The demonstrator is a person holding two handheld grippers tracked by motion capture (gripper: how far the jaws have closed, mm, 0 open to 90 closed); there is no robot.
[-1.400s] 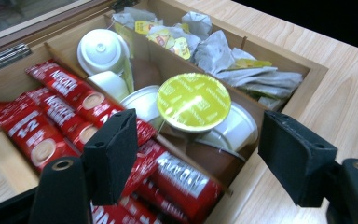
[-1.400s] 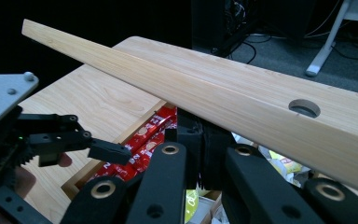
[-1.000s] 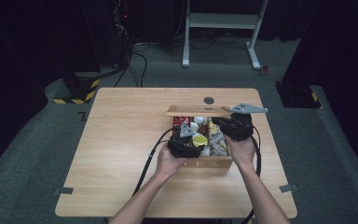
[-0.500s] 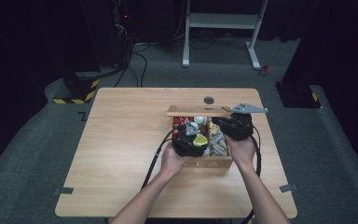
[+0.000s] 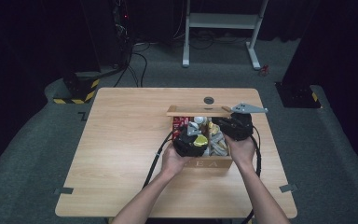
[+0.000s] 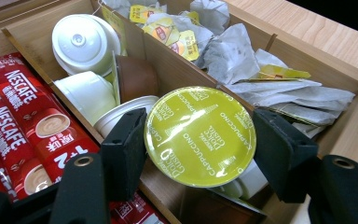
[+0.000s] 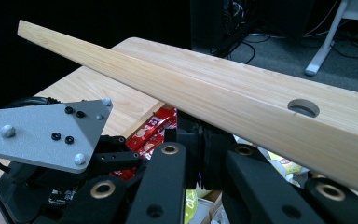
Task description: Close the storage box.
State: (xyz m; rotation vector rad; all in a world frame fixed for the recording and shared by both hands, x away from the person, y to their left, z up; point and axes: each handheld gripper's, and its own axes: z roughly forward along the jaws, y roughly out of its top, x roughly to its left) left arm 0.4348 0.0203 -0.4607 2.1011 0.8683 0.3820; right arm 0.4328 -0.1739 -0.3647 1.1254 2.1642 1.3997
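While my right gripper point(image 5: 235, 125) keeps the wooden lid point(image 7: 242, 100) of the tea box point(image 5: 208, 164) propped open, its jaws closed on the lid's lower edge as far as the right gripper view lets me judge, the whole box interior lies open beneath me on the table point(image 5: 121, 140). From the high view, the box sits at about three o'clock of the table's centre, and both my hands meet over it, left at nine o'clock of the box, right at three.

My left gripper point(image 6: 200, 149) is the one nearer the goods. Its jaws are clamped on the yellow cappuccino capsule point(image 6: 199, 135), one pad at nine o'clock of the foil disc and the other at three, the disc tilted face-up toward the camera. The capsule hangs just above the middle compartment, over the white capsules point(image 6: 86, 44) stacked there toward eleven o'clock. Red coffee sticks point(image 6: 23, 116) fill the compartment at nine o'clock; tea bags point(image 6: 242, 60) fill the one at one o'clock.

I judge the next move turns on the wooden divider point(image 6: 168, 65) just beyond the capsule: straight down keeps it in the capsule row.
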